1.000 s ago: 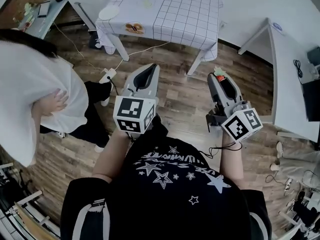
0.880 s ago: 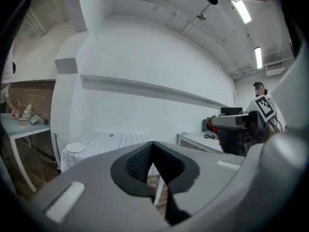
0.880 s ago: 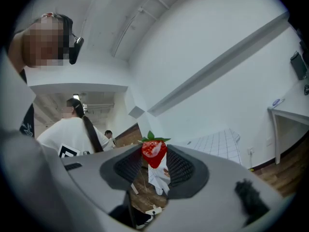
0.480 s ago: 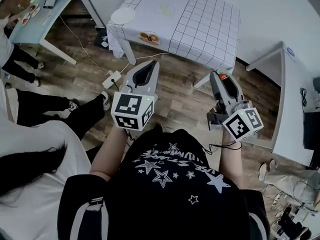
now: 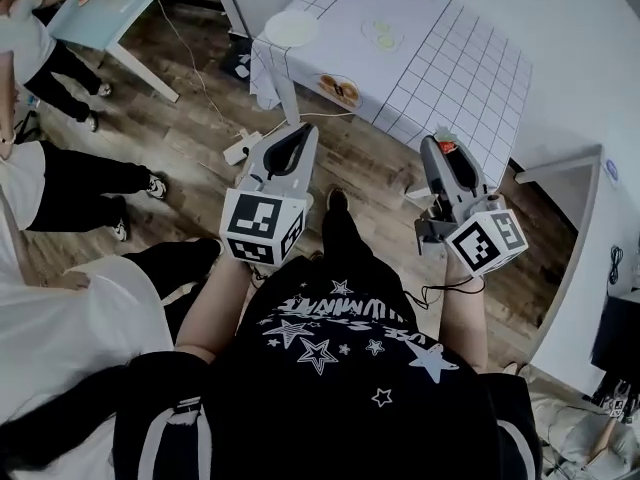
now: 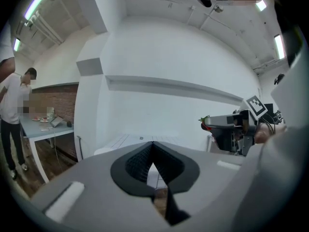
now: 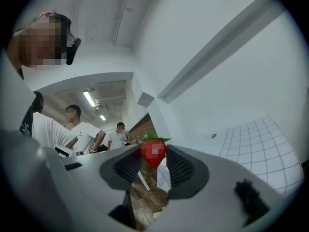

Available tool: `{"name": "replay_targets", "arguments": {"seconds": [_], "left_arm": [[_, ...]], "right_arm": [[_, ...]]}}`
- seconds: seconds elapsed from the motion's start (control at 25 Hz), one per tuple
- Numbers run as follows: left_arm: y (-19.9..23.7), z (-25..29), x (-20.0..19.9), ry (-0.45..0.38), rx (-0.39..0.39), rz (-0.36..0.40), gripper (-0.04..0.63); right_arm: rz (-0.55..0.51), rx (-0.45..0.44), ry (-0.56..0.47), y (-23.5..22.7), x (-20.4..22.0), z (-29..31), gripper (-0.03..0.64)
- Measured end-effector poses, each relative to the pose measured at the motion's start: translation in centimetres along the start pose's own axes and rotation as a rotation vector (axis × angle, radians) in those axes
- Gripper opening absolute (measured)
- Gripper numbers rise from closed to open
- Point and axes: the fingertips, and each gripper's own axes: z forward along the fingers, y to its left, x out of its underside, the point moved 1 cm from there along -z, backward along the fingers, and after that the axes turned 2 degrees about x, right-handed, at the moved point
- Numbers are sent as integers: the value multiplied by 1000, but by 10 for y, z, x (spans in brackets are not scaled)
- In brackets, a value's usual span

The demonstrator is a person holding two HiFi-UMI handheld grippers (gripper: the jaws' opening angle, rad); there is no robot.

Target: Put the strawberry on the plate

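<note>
Well, the right gripper (image 7: 153, 154) has its jaws closed on the strawberry (image 7: 154, 151). The strawberry is red with a green top, and it sits right at the tips. In the head view the strawberry (image 5: 446, 148) pokes out at the far end of the right gripper (image 5: 441, 144). It is up in the air over the wood floor (image 5: 370, 168), near the edge of the table (image 5: 450, 58).

The left gripper (image 6: 152, 146) has its jaws pressed together at the tips, with nothing between them. Its own view shows the other gripper off to the right, with the strawberry (image 6: 206, 124) in its tip. In the head view the left gripper (image 5: 297, 129) is held out beside the right one, well apart from it. Both point toward the far table.

The table has a white cloth with a grid of lines. The plate (image 5: 291, 30) is white and round. It lies on the table's left corner, well apart from the strawberry. A brown food thing (image 5: 340, 90) lies at the near edge of the cloth. A white plug strip (image 5: 239, 149) lies on the floor by the table leg. Other people (image 5: 70, 183) stand at the left, near a blue table (image 5: 110, 13)
</note>
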Motion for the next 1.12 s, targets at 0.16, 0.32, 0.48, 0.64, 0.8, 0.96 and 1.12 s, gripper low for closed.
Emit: {"name": "replay_targets", "arguments": {"seconds": [0.16, 0.32, 0.48, 0.64, 0.8, 0.96, 1.12], "left_arm": [[31, 33, -10, -17, -52, 13, 8], [55, 73, -18, -9, -90, 54, 8], [70, 107, -34, -44, -96, 72, 9], [86, 139, -46, -48, -135, 121, 9], [103, 156, -49, -38, -189, 134, 9], [123, 157, -49, -20, -253, 129, 9], [145, 155, -42, 11, -289, 110, 9]], "right_arm": [[16, -50, -8, -27, -12, 59, 161], [33, -90, -1, -55, -23, 108, 161], [45, -119, 11, -82, -30, 144, 161], [51, -150, 17, -104, -39, 177, 161], [65, -204, 32, -115, -37, 206, 161], [81, -249, 55, -114, -35, 233, 161], [91, -272, 88, -111, -23, 254, 161]]}}
